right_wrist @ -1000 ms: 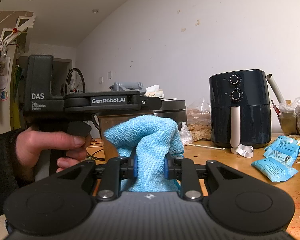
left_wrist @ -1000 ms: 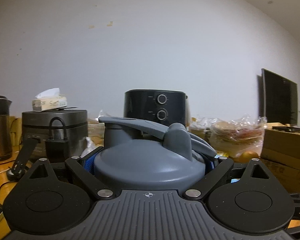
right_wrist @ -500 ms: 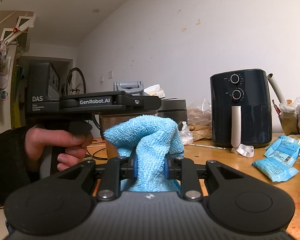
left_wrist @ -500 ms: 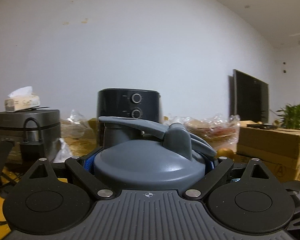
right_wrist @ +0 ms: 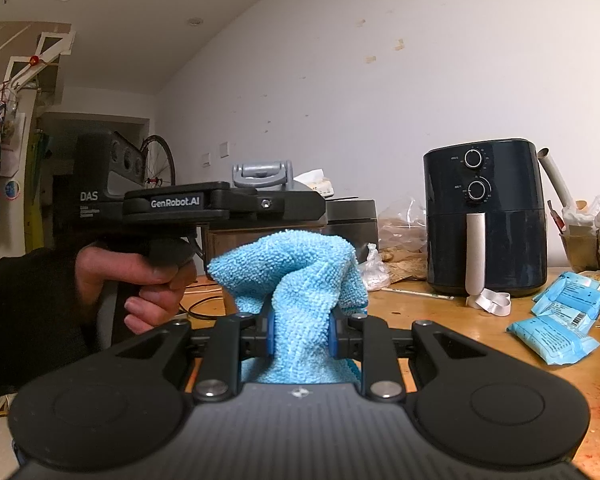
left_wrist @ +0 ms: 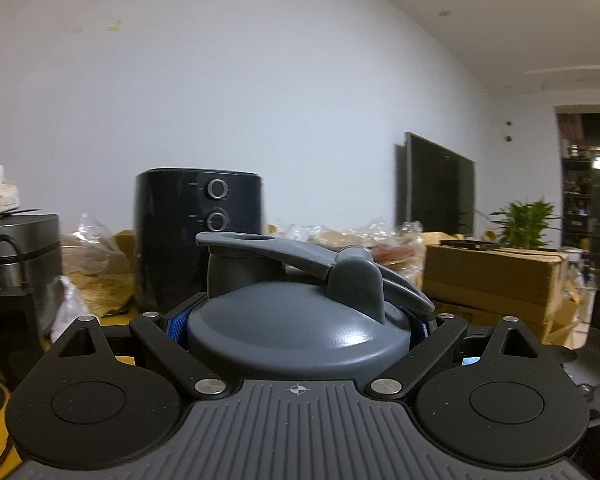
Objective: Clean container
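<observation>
Left claw [left_wrist: 298, 320] clamped round grey plastic lidded container [left_wrist: 300, 332], held above counter. Right claw [right_wrist: 300, 334] pinched on fluffy light-blue microfibre cloth [right_wrist: 296, 280]. Cloth and container apart; wiping judged not begun, lid shut.

Bare tabletop [right_wrist: 452, 320] ahead of the right jaws; air fryer [right_wrist: 486, 216] and blue packets [right_wrist: 552, 338] beyond.

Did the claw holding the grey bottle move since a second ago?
Yes. The left claw, gripping the grey bottle, swung to the right: the black air fryer slid left in its view, and a plant came into sight.
</observation>
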The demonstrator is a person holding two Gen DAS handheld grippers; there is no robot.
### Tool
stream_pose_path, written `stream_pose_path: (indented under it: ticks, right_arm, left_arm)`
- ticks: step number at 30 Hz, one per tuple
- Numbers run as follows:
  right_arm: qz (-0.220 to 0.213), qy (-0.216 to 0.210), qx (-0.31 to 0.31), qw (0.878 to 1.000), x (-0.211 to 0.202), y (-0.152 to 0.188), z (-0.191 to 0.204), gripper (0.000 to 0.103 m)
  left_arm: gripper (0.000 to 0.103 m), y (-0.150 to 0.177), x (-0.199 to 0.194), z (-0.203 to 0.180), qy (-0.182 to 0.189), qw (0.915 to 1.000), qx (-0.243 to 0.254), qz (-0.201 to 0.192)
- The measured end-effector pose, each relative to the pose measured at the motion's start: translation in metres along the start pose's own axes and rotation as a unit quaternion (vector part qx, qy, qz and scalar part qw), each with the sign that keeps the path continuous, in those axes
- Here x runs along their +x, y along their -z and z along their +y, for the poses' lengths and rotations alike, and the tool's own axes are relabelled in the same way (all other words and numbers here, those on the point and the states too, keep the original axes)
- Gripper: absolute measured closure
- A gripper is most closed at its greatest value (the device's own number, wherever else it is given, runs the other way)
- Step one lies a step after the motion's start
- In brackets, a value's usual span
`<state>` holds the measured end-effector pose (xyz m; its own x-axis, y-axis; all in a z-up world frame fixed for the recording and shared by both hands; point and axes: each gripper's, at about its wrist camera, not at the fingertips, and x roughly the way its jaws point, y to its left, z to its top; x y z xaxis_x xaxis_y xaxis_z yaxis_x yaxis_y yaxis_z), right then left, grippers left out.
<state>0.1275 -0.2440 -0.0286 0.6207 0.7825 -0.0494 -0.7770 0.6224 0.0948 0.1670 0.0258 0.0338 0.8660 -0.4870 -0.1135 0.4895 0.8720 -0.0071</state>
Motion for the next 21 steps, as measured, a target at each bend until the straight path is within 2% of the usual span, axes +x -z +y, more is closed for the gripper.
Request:
stream_pose_path:
  ticks: [9, 21]
  right_arm:
    - [0.002, -0.002, -0.003, 1.000, 0.000, 0.001, 0.001, 0.081]
    - [0.004, -0.003, -0.007, 1.000, 0.000, 0.002, 0.002, 0.081]
  left_arm:
    - [0.008, -0.001, 0.005, 0.015, 0.069, 0.9975, 0.006, 0.011]
    - [0.008, 0.001, 0.010, 0.026, 0.109, 0.9940, 0.002, 0.015]
